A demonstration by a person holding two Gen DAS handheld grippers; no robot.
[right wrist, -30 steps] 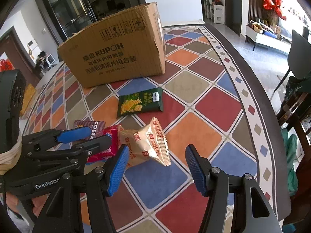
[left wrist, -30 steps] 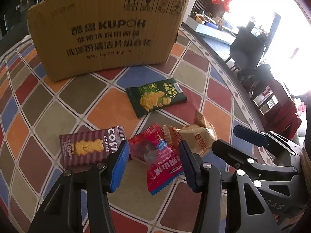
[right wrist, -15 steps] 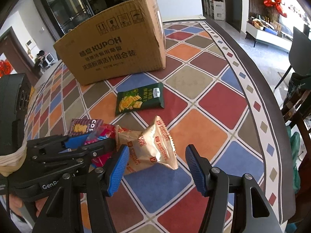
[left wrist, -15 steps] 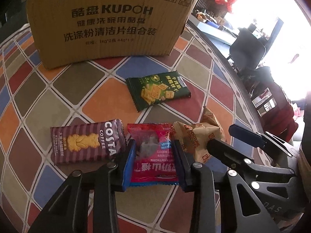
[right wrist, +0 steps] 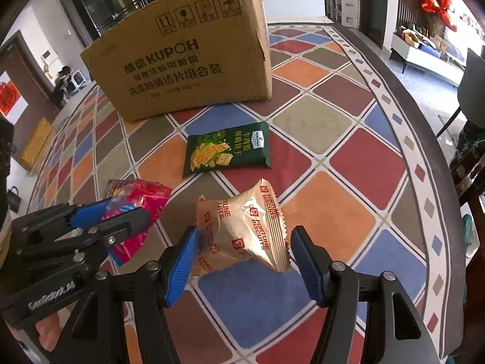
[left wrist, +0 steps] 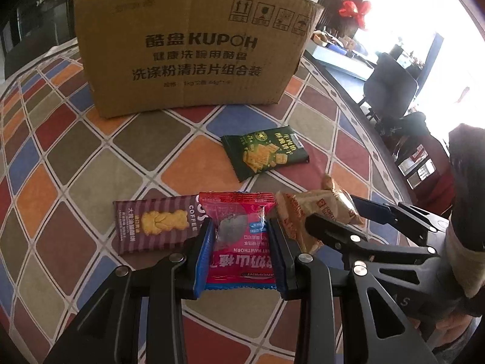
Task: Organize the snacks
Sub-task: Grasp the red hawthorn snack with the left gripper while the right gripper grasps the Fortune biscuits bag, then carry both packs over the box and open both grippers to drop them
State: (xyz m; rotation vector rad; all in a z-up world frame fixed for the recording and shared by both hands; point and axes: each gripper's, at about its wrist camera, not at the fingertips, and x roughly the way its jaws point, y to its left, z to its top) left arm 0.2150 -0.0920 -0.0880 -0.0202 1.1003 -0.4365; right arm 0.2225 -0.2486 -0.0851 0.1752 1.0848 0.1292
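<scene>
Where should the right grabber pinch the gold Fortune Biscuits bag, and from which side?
Pinch the gold bag across its puffy middle, coming from above. It already lies between the open right gripper pads, crimped ends pointing away.

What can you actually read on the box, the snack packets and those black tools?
"KUPOH": cardboard box, with Chinese lines and four handling signs; its smallest line is blurred.
"COFFEE": purple biscuit packet; the brand above it is covered.
"HAWTHORN": red packet in the left gripper, seen upside down, with large Chinese characters.
"FORTUNE BISCUITS": gold packet between the right gripper pads.
Green cracker packet: Chinese only, small logo unreadable.
"GenRobot": left gripper's body, blurred.
</scene>
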